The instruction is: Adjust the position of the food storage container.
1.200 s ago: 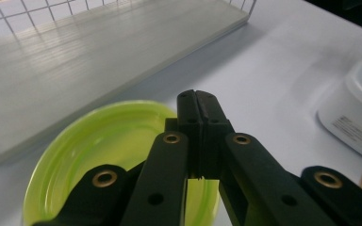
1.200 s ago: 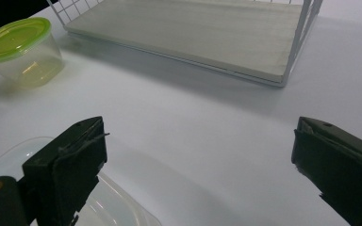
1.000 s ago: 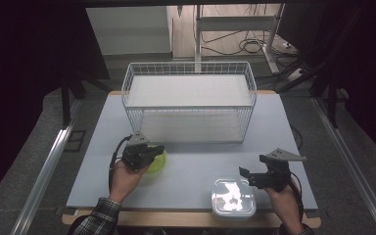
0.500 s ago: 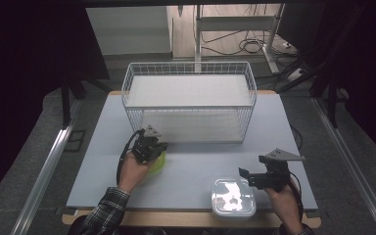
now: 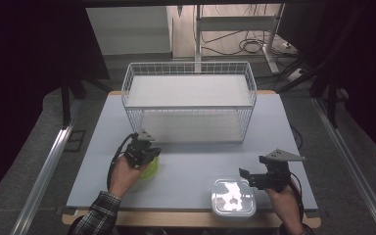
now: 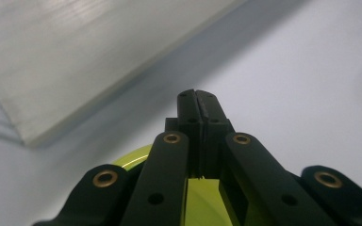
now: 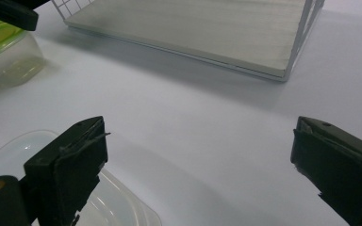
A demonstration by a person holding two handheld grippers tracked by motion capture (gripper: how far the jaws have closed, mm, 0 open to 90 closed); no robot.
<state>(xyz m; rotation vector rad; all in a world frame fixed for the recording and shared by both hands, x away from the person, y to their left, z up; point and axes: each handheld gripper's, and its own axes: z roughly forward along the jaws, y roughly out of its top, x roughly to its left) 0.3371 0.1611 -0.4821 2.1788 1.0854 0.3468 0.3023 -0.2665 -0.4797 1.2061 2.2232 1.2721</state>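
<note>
A small clear tub with a yellow-green lid (image 5: 150, 170) sits on the pale table (image 5: 196, 159), left of the middle. My left gripper (image 5: 152, 153) rests over it. Its jaws (image 6: 198, 96) are pressed together with nothing between them, and the green lid (image 6: 202, 207) lies just beneath. My right gripper (image 5: 257, 172) hovers at the front right with its jaws wide open (image 7: 198, 155) and nothing between them. Just in front and to its left sits a clear rectangular container (image 5: 232, 197), whose edge (image 7: 118, 202) runs under the left jaw. The green-lidded tub (image 7: 2, 44) shows far left in the right gripper view.
A white wire basket (image 5: 188, 105) with a pale board (image 7: 193, 28) on its floor stands at the back of the table. Bare tabletop lies between the two hands. Dark floor, cables and a stand lie beyond the table.
My left gripper drifted a little toward the basket and then back over the green lid, staying shut. The right hand and the clear container kept still.
</note>
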